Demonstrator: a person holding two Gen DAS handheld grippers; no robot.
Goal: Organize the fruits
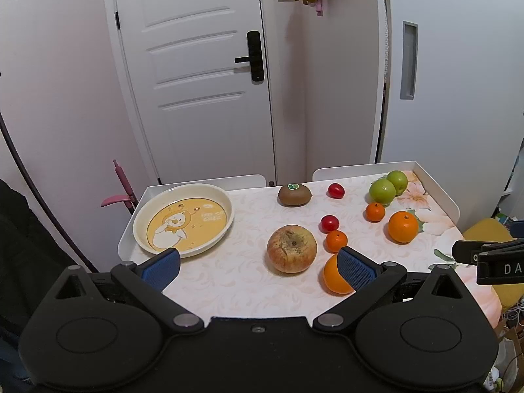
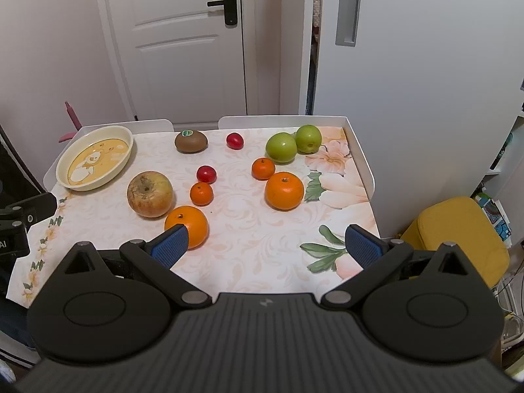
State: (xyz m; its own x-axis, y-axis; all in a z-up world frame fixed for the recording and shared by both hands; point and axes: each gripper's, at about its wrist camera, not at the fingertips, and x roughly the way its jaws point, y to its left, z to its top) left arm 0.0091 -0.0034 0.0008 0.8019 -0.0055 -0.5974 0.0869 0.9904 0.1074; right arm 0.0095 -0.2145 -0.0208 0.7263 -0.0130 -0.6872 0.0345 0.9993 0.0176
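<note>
Fruit lies loose on a floral tablecloth: a big blotchy apple [image 1: 291, 249] [image 2: 150, 194], a kiwi [image 1: 294, 194] [image 2: 191, 141], two green apples [image 1: 388, 186] [image 2: 292, 143], two large oranges [image 1: 403, 227] [image 2: 284, 190], small mandarins [image 1: 336, 241] [image 2: 201, 193] and red tomatoes [image 1: 329, 223] [image 2: 206, 174]. A cream plate [image 1: 209, 240] [image 2: 108, 181] with a bear picture sits empty at the left. My left gripper [image 1: 260, 265] hovers open over the near edge, its right pad in front of the nearest orange [image 1: 332, 278]. My right gripper [image 2: 271, 245] is open too, its left pad in front of that same orange [image 2: 191, 221].
The table has a low white raised rim [image 1: 439, 190] [image 2: 360, 150] at the back and sides. A white door [image 1: 196, 82] and a wall stand behind it. A yellow stool [image 2: 458, 229] is to the right of the table, with clutter on the floor.
</note>
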